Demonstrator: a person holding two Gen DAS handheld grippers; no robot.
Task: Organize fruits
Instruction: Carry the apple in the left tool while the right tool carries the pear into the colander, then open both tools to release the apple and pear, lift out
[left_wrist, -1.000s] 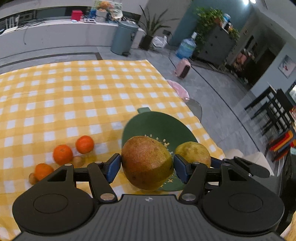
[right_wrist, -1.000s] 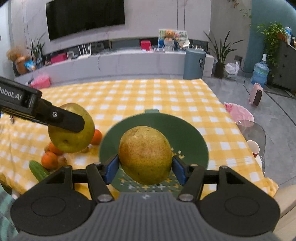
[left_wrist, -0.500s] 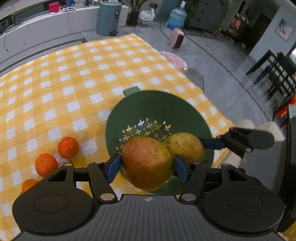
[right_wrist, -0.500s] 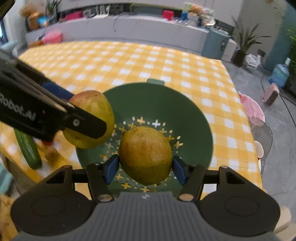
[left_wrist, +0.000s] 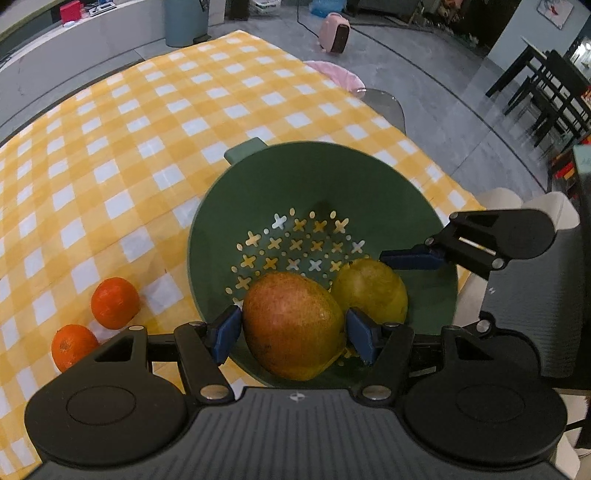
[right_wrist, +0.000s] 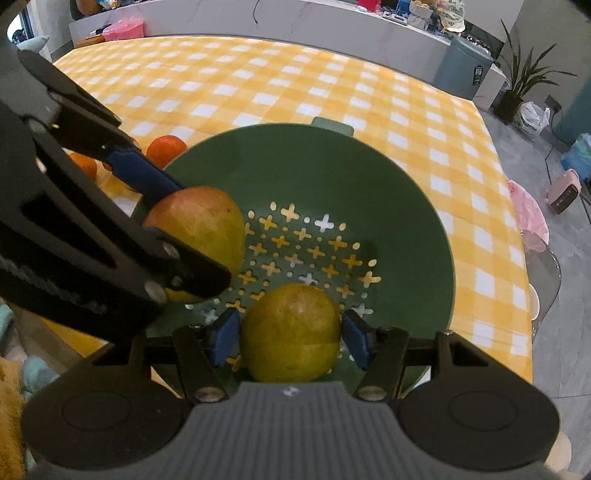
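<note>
At the centre of both frames, on a desk under yellow checked cloth, sits a green colander. The left gripper clamps a reddish pear at lower centre; the right gripper clamps a yellow pear. Both fruits hang inside the bowl, nearly touching. Two mandarins wait lower left. Released unevenly, the pears could knock together and bruise.

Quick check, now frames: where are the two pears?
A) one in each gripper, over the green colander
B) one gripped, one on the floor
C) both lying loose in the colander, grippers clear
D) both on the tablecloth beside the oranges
A: the left gripper clamps the reddish pear and the right gripper the yellow pear, both over the colander.
</note>
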